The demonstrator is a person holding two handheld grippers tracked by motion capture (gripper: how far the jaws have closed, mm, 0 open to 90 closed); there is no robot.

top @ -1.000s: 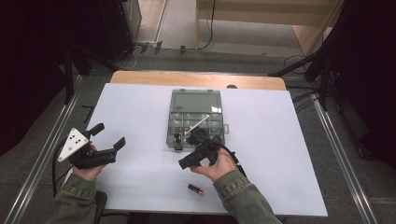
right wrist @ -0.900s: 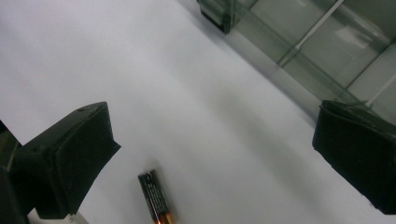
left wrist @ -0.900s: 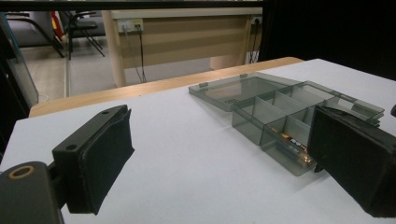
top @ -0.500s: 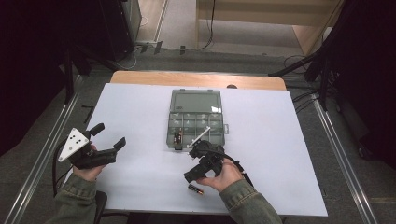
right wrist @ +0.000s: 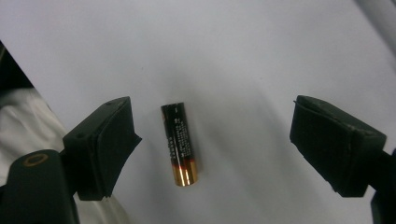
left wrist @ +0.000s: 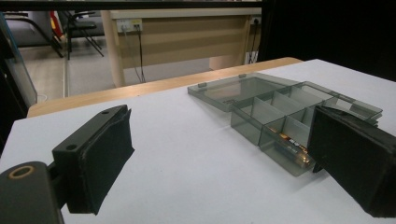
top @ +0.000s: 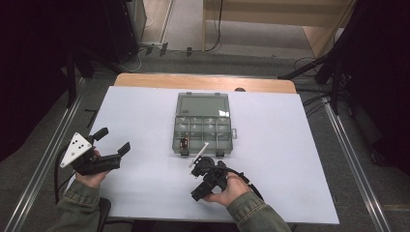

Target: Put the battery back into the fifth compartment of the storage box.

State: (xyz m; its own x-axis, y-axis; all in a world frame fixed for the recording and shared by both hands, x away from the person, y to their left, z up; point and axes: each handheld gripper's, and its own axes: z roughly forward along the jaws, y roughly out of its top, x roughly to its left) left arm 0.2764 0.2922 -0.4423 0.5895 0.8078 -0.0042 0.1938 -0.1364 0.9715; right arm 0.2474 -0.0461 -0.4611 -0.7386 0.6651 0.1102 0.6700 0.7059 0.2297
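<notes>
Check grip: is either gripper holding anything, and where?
Nothing held. Right gripper open, jaws just closing, either side of the battery on the table, no contact. Left gripper open, empty.

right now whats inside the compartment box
One battery lies in a near corner compartment of the open box. The other compartments look empty, though the left gripper hides part of the nearest row.

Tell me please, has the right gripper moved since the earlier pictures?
Yes. In the high view the right gripper has come away from the organizer box toward the table's near edge; its closing jaws now straddle the battery, not touching.
</notes>
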